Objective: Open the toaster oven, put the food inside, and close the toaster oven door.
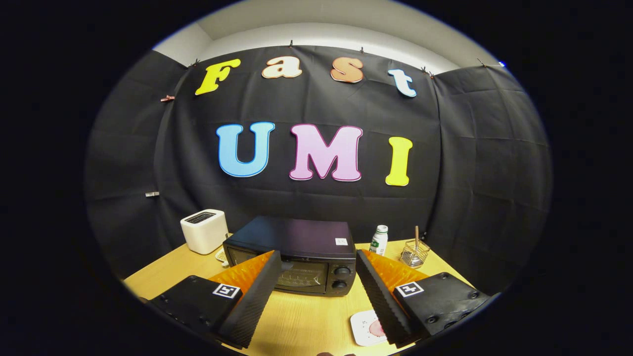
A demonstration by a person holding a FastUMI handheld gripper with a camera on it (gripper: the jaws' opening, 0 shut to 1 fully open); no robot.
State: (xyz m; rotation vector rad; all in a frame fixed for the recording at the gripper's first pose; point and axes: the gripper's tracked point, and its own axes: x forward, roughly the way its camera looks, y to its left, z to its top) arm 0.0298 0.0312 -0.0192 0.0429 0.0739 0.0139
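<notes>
A black toaster oven (296,257) stands on the wooden table (301,321) just beyond my fingers, its glass door shut and two knobs (340,277) on its right side. My gripper (316,262) hangs open above the table with nothing between its fingers, the tips level with the oven's front corners. A small white plate (365,327) with something pinkish on it lies on the table by the inner side of the right finger (378,296), which partly covers it.
A white pop-up toaster (203,230) stands left of the oven, with a small object (221,255) at its foot. To the right of the oven are a white bottle (379,240) and a wire basket (414,253) holding a stick. Black cloth walls close the table behind.
</notes>
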